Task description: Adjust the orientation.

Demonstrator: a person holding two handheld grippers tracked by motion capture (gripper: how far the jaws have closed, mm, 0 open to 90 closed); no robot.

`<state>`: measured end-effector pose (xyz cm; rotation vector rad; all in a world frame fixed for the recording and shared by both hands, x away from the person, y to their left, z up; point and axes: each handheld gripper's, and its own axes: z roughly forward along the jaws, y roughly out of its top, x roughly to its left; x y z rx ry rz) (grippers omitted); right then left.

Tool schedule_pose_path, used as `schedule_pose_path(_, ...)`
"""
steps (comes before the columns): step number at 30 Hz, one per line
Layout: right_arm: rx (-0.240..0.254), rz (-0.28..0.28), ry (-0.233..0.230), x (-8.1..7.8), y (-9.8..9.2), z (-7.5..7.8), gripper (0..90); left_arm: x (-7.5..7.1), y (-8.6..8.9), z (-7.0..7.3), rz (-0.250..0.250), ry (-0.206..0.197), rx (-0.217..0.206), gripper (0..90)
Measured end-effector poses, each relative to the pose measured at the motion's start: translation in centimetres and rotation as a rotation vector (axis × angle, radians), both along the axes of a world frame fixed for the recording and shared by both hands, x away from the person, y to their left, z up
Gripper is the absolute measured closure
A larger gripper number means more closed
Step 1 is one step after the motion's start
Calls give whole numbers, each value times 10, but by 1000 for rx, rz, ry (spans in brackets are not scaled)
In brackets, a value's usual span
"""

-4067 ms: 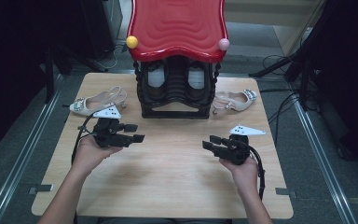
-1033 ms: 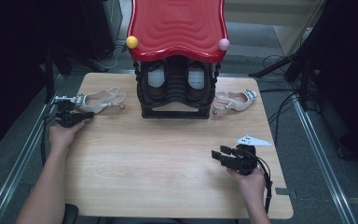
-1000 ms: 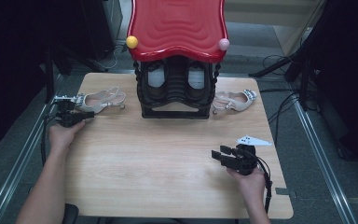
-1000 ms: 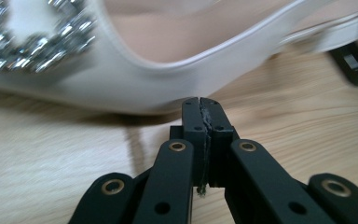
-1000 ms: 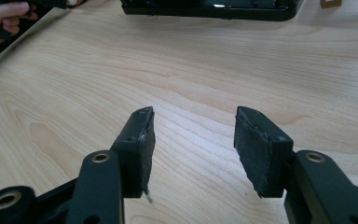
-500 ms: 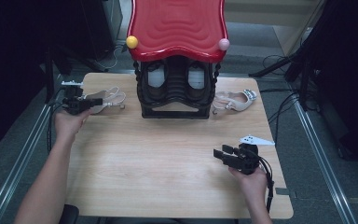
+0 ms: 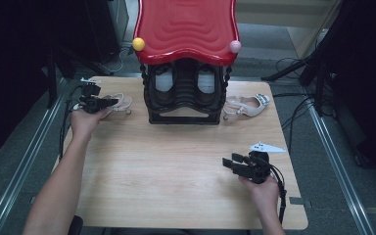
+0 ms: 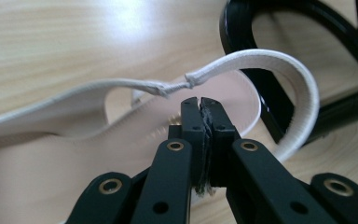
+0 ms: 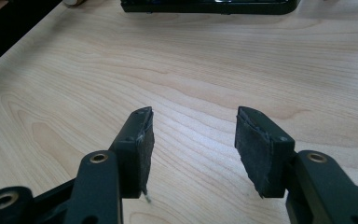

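Left of the black plastic shoe rack (image 7: 183,105), the left gripper (image 8: 200,105) pinches the beige slingback sandal (image 7: 119,102), its length pointing rackward; the right gripper (image 9: 193,140) gapes empty.

The black shoe rack (image 7: 186,100) with its red top (image 7: 186,27) blocks the middle of the table's (image 7: 176,186) far edge, a pale sandal (image 7: 115,103) at its left and another sandal (image 7: 247,105) at its right. The near half lies open.
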<state>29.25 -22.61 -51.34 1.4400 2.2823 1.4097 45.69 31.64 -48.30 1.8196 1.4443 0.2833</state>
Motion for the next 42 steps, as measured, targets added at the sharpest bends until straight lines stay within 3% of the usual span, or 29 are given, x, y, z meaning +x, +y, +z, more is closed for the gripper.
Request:
schedule_pose_path(9,-4,7,-3,0,2,0,476,-10,1,-6,-1,2,3,880)
schedule_pose_path(16,0,18,-1,3,5,0,476,-15,10,-7,8,39,22,882)
schedule_pose_path(23,-1,33,-3,7,10,0,476,-19,20,-7,12,63,72,881)
schedule_pose_path(28,-1,43,0,9,14,1,476,-23,26,-8,20,71,72,878)
schedule_pose_path(34,0,50,-4,11,16,1,476,-25,29,-7,20,79,103,877)
schedule_pose_path(42,2,59,-3,13,19,1,477,-27,42,-7,51,95,84,873)
